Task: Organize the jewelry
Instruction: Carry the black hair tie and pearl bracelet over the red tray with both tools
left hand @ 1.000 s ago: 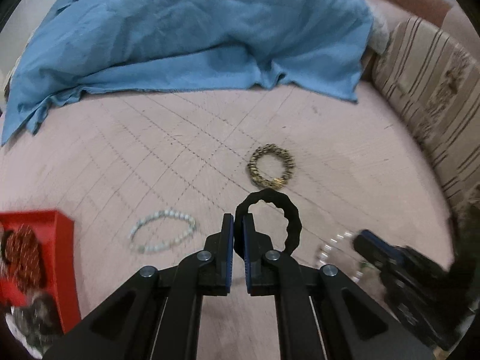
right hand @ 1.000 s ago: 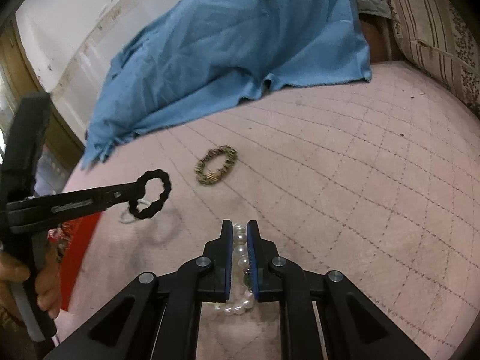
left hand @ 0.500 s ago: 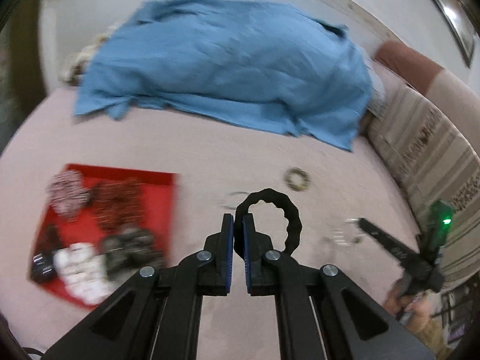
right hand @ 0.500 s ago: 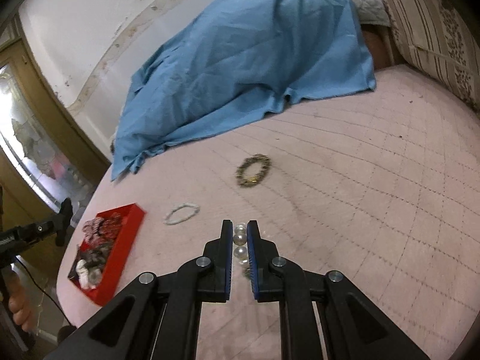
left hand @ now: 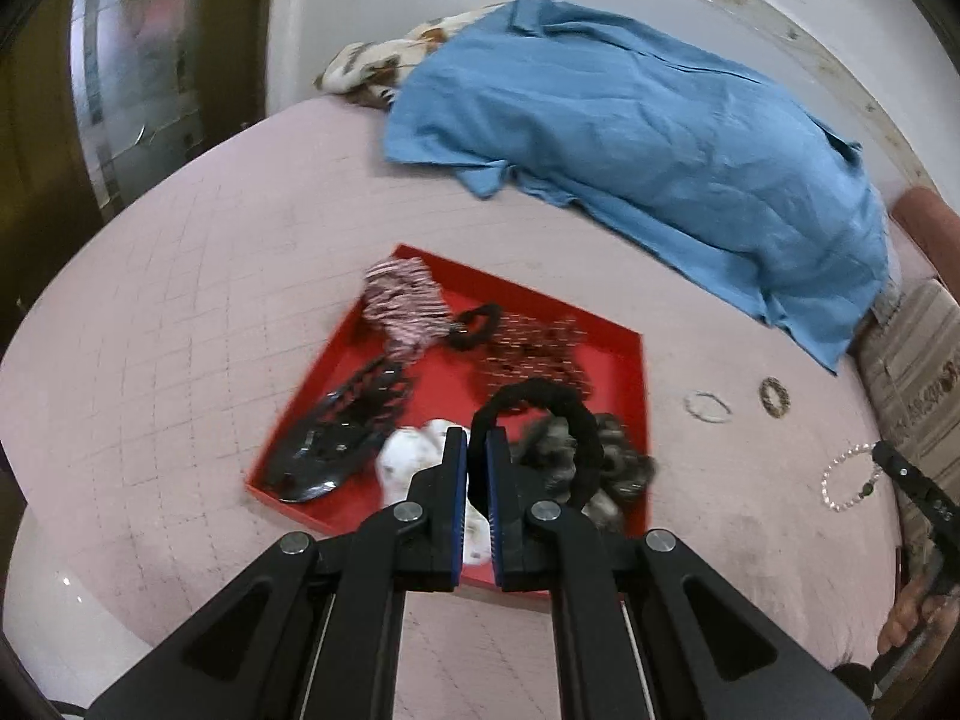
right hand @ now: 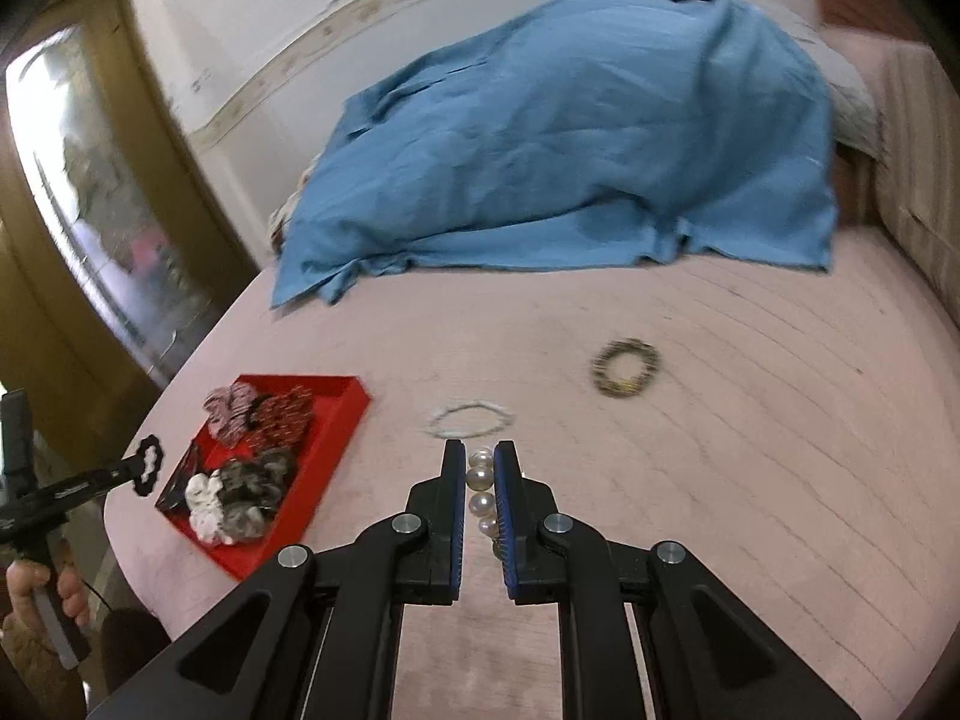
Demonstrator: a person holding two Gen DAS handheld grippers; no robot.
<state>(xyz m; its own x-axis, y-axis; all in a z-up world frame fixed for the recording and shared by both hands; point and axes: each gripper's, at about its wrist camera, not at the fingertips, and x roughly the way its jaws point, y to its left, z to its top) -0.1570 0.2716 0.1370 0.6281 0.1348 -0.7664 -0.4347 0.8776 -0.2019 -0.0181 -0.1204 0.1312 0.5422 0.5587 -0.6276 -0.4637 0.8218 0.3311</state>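
Note:
My left gripper (left hand: 474,450) is shut on a black wavy ring bracelet (left hand: 576,414) and holds it above the near side of the red tray (left hand: 627,360); it also shows in the right wrist view (right hand: 147,465). The tray (right hand: 345,405) holds several hair ties and bands. My right gripper (right hand: 480,462) is shut on a pearl bracelet (right hand: 480,489), which hangs from it in the left wrist view (left hand: 849,480). A pale bead bracelet (right hand: 471,420) and a gold chain bracelet (right hand: 624,369) lie on the pink bed cover.
A blue cloth (left hand: 630,120) covers a mound at the back of the bed. Striped cushions (left hand: 918,372) line the right side. A wooden door with glass (right hand: 78,210) stands at the left. The bed edge is near the tray (right hand: 150,570).
My left gripper has swung left with the black bracelet, from over the loose bracelets to above the red tray. My right gripper has lifted with the pearl bracelet.

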